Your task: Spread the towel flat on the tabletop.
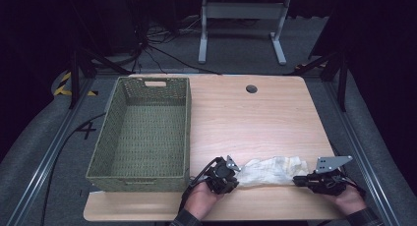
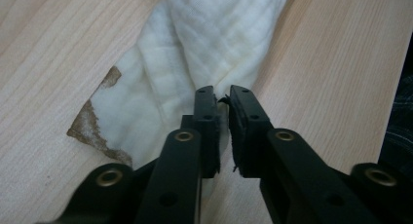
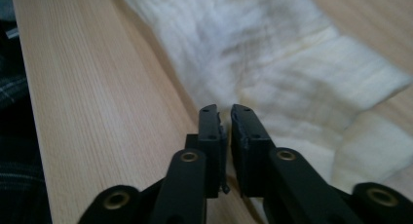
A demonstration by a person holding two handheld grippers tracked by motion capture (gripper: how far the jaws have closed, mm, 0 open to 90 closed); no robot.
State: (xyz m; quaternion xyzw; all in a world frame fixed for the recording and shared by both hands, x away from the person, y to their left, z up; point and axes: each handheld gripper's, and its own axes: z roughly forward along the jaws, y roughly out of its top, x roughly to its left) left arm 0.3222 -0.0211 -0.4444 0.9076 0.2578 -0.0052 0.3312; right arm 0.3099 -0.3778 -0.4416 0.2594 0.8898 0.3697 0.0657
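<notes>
Here we are at the near edge of the wooden surface [image 1: 255, 113], and a crumpled white cloth [image 1: 269, 170] lies stretched sideways between the two hands, well right of the green woven basket [image 1: 147, 132] that sits on the left half. The left claw [image 1: 231, 179] is at the cloth's left end, the right claw [image 1: 301, 181] at its right end, each with a hand wrapped round it from below. From the left gripper view, the left claw [image 2: 222, 95] has its jaws narrow, a slim gap between the pads, the cloth [image 2: 195, 53] lying just under and ahead of the tips, with a brown-stained corner off to the side. In the right gripper view it's the same story: the right claw [image 3: 223, 113] stands at a narrow slit, tips at the edge of the cloth [image 3: 272, 58], and the pads are not pressing on any fabric that I can see.
</notes>
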